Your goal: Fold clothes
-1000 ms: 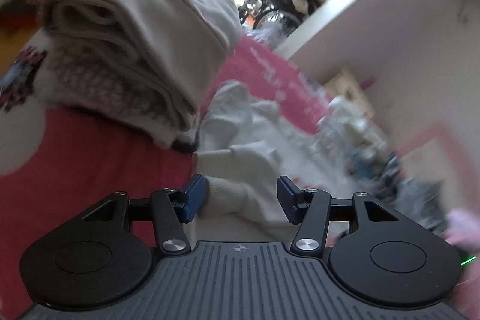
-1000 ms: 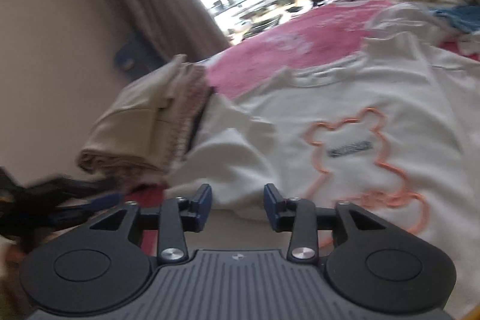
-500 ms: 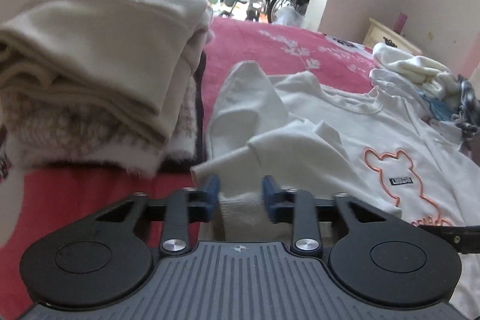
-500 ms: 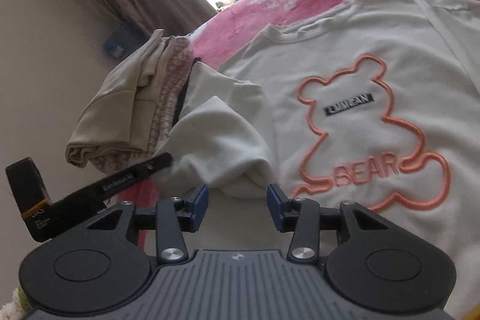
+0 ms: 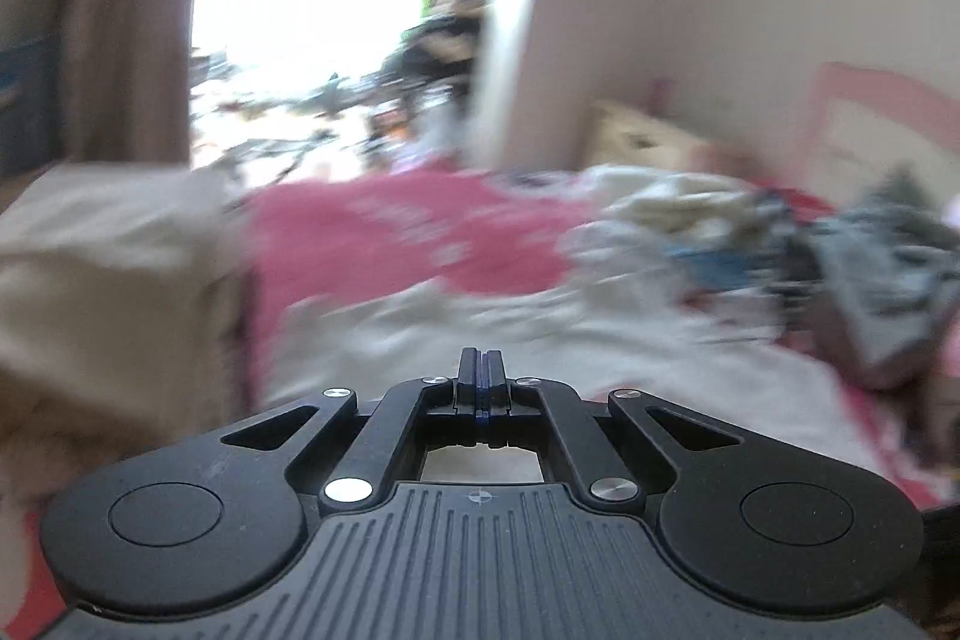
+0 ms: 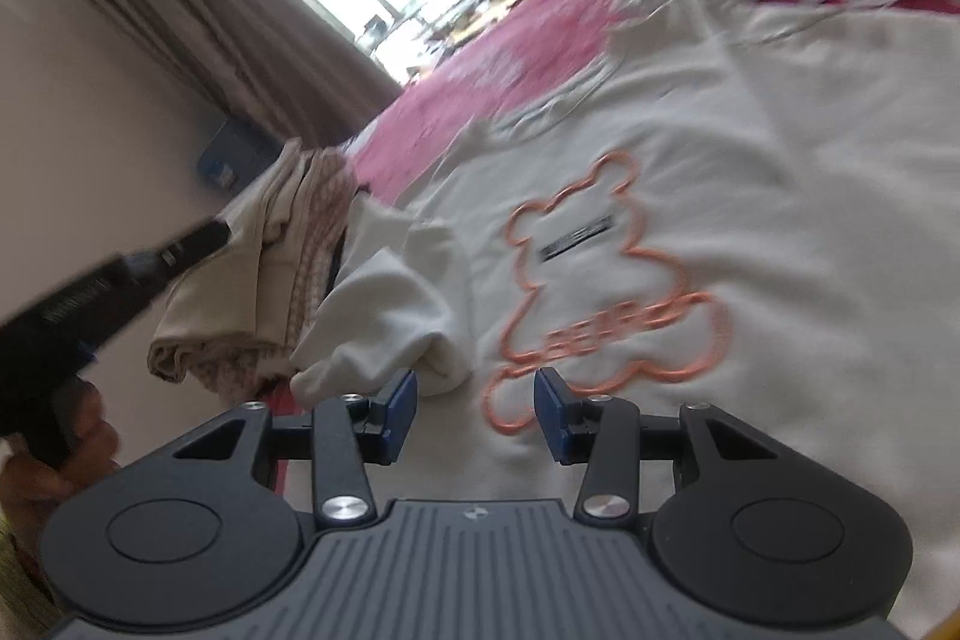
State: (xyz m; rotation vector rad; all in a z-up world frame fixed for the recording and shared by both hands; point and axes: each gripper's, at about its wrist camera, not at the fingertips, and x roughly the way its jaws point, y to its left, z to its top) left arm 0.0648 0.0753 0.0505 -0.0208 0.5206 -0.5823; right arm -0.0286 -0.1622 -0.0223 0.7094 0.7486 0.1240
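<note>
Pink bedspread (image 6: 516, 58) carries our work: the white sweatshirt (image 6: 780, 172) with the orange bear lies spread across the bed's middle, its sleeve (image 6: 390, 322) bunched beside the folded pile (image 6: 258, 280) near the left edge. Our left gripper (image 5: 480, 370) is fully closed with no cloth visible between its fingers, so it may have missed the sleeve. Our right gripper (image 6: 474, 400) stands half open above the hem, holding nothing, and a hasty pull could drag the sweatshirt crooked.
</note>
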